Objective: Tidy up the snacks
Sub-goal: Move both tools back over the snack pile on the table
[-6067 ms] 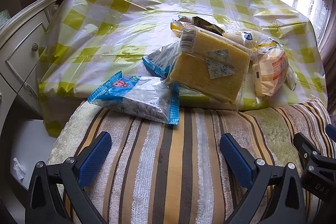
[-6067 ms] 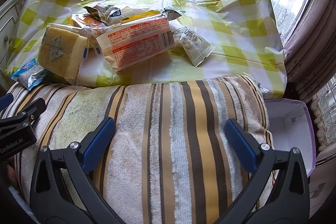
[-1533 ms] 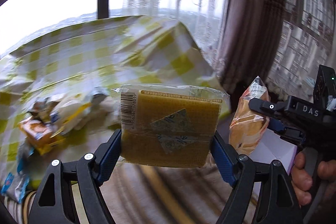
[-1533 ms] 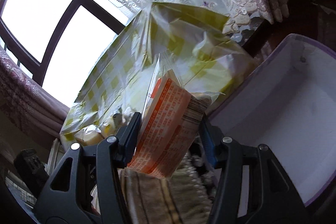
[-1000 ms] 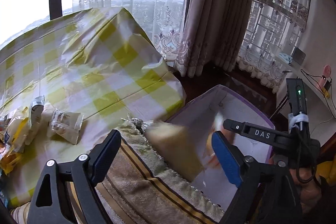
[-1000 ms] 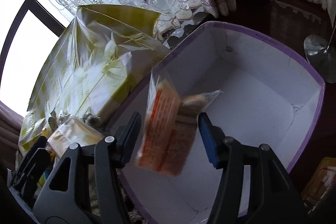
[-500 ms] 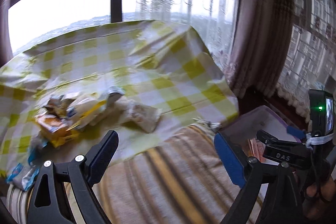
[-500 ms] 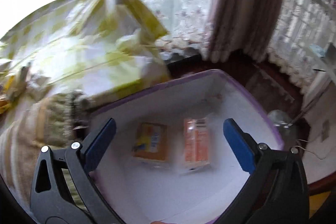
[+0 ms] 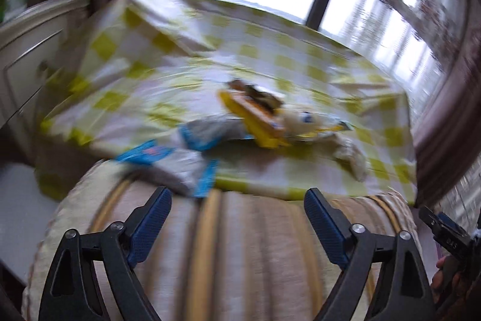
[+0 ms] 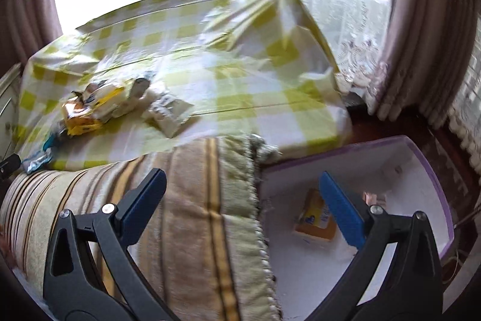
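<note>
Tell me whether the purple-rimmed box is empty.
Not empty. A yellow packet lies on the floor of the box; the right gripper hides part of the inside.

A yellow-checked cloth (image 9: 186, 71) covers the desk; a striped towel (image 9: 240, 245) lies at its near edge, curtains (image 10: 421, 20) behind

My left tool (image 9: 236, 223) is spread wide with nothing between its blue pads (image 9: 149, 221), fingers pointing toward 12 o'clock. My right tool (image 10: 240, 206) is likewise wide apart and empty, its blue pads (image 10: 341, 208) angled outward. In the left wrist view, part of the right tool's black body sits at 4 o'clock, with my right hand (image 9: 448, 280) wrapped around its grip at the frame edge, fingers only partly visible
</note>
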Available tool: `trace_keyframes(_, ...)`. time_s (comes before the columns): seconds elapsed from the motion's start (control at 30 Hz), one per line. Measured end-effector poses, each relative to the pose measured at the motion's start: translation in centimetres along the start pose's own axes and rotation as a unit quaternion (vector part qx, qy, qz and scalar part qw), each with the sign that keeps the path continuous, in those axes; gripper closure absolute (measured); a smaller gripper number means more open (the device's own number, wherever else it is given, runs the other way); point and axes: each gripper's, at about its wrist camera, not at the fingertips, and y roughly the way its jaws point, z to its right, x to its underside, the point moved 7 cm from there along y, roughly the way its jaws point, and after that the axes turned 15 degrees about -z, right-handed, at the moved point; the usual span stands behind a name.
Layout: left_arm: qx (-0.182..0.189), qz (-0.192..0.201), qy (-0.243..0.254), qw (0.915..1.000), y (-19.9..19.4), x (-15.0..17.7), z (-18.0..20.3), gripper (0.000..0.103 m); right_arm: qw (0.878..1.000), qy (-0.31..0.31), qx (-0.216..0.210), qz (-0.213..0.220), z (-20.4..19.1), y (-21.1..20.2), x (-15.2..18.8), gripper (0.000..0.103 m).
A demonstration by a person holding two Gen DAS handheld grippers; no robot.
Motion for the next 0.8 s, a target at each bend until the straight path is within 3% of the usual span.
trace_keyframes(0.1,-0.011,-0.011,-0.049,0.9987,0.3,-0.1,-3.9,0.022,0.999,-0.033,0.012,-0.004,-1.8,0.6,-0.3,0.001)
trace_keyframes(0.2,0.005,-0.035,-0.087,0.9956,1.4,-0.1,-6.2,0.027,0.998,-0.062,0.022,-0.015,-3.3,1.6,-0.6,0.001)
trace_keyframes(0.53,0.028,-0.097,-0.106,0.9893,5.4,-2.7,-6.2,0.027,0.993,-0.106,0.036,-0.04,-5.5,4.6,-2.9,0.001)
trace_keyframes(0.8,0.029,-0.109,-0.118,0.9867,7.6,-4.0,-6.3,0.028,0.991,-0.121,0.032,-0.05,-6.5,6.8,-5.1,0.001)
